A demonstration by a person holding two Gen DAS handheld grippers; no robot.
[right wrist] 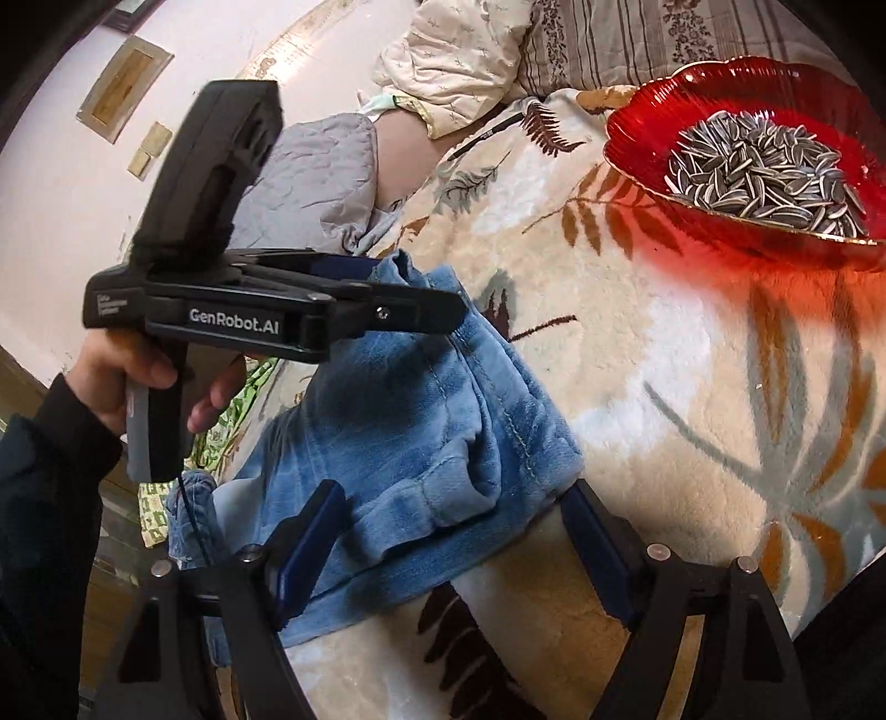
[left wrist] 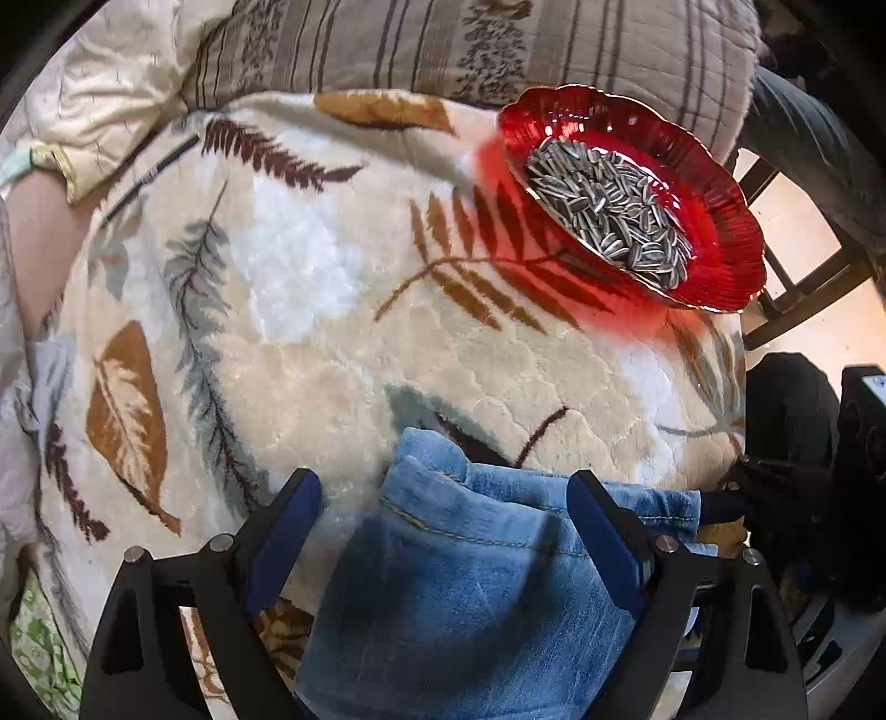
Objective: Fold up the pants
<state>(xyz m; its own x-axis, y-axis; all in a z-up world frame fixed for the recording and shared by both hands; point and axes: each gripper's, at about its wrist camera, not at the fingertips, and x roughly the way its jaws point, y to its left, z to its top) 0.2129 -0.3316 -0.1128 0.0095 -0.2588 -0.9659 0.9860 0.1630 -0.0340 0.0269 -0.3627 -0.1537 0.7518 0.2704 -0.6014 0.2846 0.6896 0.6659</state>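
Observation:
Blue denim pants [left wrist: 459, 581] lie bunched and partly folded on a cream leaf-patterned blanket [left wrist: 332, 343]. In the left wrist view my left gripper [left wrist: 440, 487] points steeply down over one end of the pants. Its jaws stand wide, with cloth between and under them, and the pads do not press on it. In the right wrist view the pants [right wrist: 415, 415] stretch away from my right gripper [right wrist: 451, 498]. It is open, straddling the near folded edge. A hand [right wrist: 138, 376] holds the left gripper [right wrist: 421, 299], which hovers over the far end.
A red glass bowl [left wrist: 720, 183] [right wrist: 653, 111] of sunflower seeds sits on the blanket at the far right. A dark pen [right wrist: 487, 135] lies near the back. Striped and quilted bedding [left wrist: 443, 44] is piled behind. A wooden chair frame [left wrist: 803, 277] stands beyond the right edge.

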